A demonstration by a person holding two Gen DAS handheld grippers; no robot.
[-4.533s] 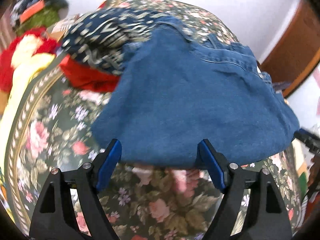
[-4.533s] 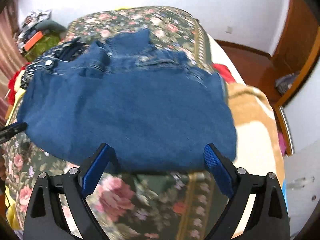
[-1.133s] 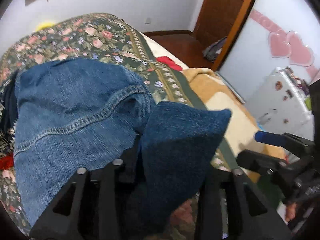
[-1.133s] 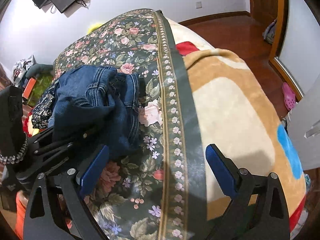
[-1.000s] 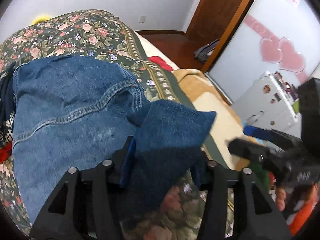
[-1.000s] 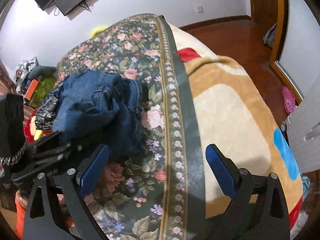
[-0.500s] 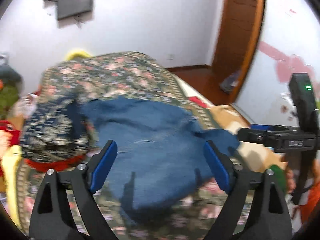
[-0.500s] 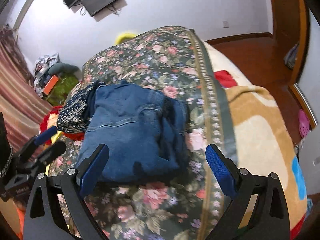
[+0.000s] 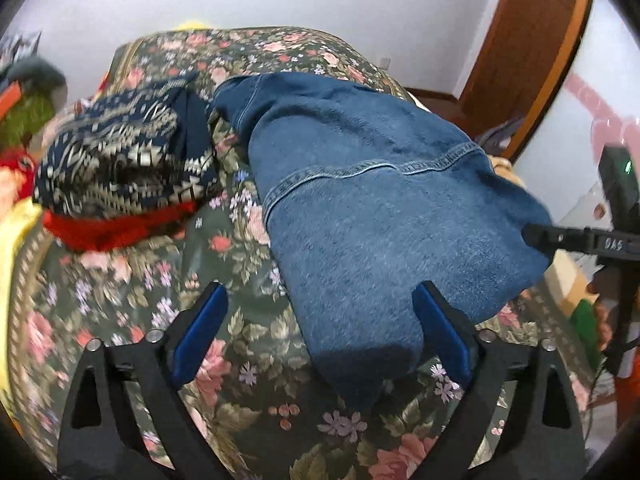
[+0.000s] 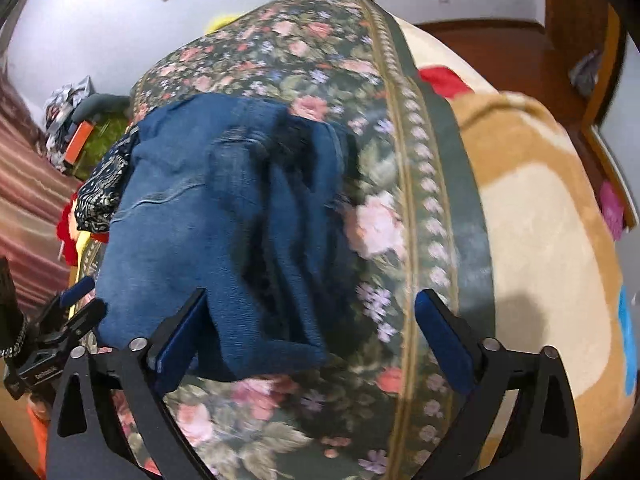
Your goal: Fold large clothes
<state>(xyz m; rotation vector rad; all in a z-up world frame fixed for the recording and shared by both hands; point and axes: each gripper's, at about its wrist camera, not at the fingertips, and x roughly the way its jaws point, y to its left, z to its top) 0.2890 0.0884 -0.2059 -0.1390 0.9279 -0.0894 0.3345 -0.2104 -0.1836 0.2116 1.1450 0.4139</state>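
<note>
A pair of blue jeans [image 9: 380,208] lies folded in a thick bundle on the floral bedspread [image 9: 132,280]. My left gripper [image 9: 320,332] is open and empty, hovering over the near end of the bundle. In the right wrist view the jeans [image 10: 208,232] lie left of centre. My right gripper [image 10: 312,336] is open and empty above their near right edge. The right gripper also shows in the left wrist view [image 9: 580,240], at the bundle's right end.
A folded navy patterned garment [image 9: 120,164] on red cloth [image 9: 116,228] lies left of the jeans. A tan and cream blanket [image 10: 540,220] covers the bed's right side. A wooden door [image 9: 528,48] stands at the back right.
My left gripper held a fold of the jeans a second ago, then opened and let it go. Both grippers have moved in closer and lower over the folded bundle.
</note>
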